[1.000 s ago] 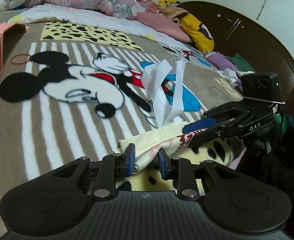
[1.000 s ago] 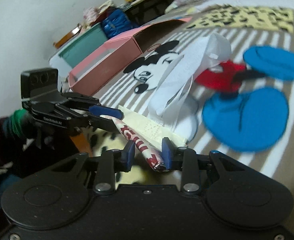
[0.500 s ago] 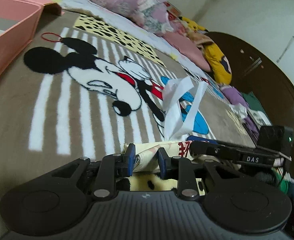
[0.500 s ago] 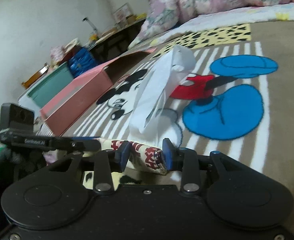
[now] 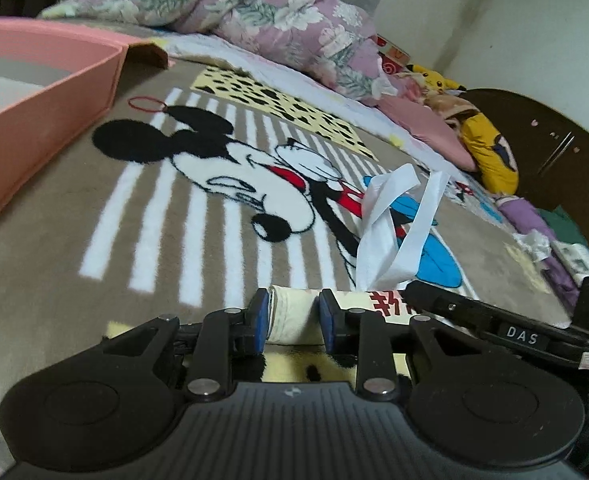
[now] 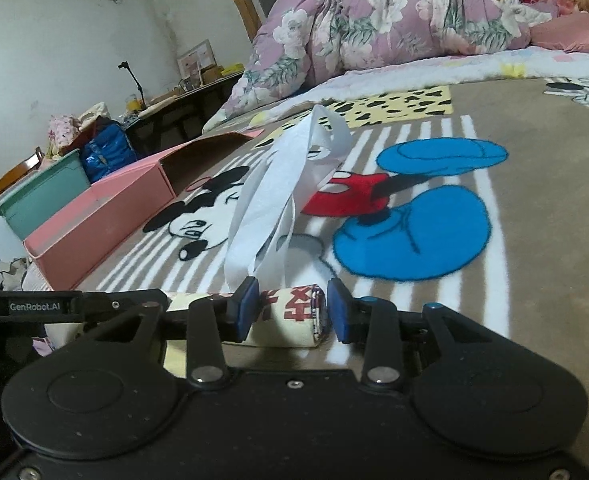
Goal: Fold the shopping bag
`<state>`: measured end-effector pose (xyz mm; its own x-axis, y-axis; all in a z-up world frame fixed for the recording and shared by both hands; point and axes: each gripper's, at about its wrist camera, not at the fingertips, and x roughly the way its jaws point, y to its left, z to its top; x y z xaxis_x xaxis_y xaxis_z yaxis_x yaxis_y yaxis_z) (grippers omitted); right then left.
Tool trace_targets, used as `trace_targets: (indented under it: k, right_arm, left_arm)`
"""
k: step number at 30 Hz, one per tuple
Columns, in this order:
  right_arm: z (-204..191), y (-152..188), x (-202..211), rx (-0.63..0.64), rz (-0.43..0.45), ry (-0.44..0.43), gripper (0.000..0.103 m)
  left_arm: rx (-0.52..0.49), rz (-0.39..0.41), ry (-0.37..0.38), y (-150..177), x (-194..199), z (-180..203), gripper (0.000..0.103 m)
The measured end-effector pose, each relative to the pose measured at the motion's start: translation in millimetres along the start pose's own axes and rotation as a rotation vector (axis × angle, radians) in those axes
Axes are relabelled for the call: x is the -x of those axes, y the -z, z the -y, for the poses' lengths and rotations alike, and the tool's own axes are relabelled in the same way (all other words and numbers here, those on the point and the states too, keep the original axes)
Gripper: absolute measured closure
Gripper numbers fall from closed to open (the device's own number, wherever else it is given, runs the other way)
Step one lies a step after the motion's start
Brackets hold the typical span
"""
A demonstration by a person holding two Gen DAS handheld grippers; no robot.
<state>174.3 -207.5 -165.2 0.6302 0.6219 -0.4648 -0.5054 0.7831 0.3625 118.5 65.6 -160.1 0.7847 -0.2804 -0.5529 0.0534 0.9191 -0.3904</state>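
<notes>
The shopping bag (image 5: pixel 294 318) is folded into a cream roll with red print and lies low on the Mickey blanket (image 5: pixel 94 240). Its white handles (image 5: pixel 390 232) stick up behind it. My left gripper (image 5: pixel 293 305) is shut on the roll's left end, both blue pads against it. The right gripper (image 5: pixel 434 300) comes in from the right along the roll. In the right wrist view the roll's printed end (image 6: pixel 290 314) sits between my right gripper's (image 6: pixel 290 306) fingers. The left pad touches it; the right pad stands a sliver off. The handles (image 6: pixel 278 192) rise just beyond. The left gripper (image 6: pixel 94 305) reaches in from the left.
An open pink box (image 5: pixel 46 120) (image 6: pixel 106 216) lies on the blanket to the left. A red hair band (image 5: pixel 146 103) lies near it. A flowered quilt (image 5: pixel 254 12) and pillows pile up at the back; a dark headboard (image 5: pixel 534 140) stands on the right. A teal bin (image 6: pixel 42 196) sits beside the bed.
Both grippers have swung round and come down, so the roll now lies level on the blanket. The right gripper's jaws have widened slightly around the printed end.
</notes>
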Motion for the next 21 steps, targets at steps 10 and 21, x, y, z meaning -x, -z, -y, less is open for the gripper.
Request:
trace_targets:
  k: [10, 21]
  right_arm:
    - [-6, 2, 9, 0.072, 0.013, 0.056, 0.067]
    - [-15, 5, 12, 0.189, 0.013, 0.065, 0.069]
  left_arm:
    - [0.006, 0.025, -0.068, 5, 4, 10, 0.074]
    - [-0.138, 0.064, -0.25, 1, 24, 40, 0.076]
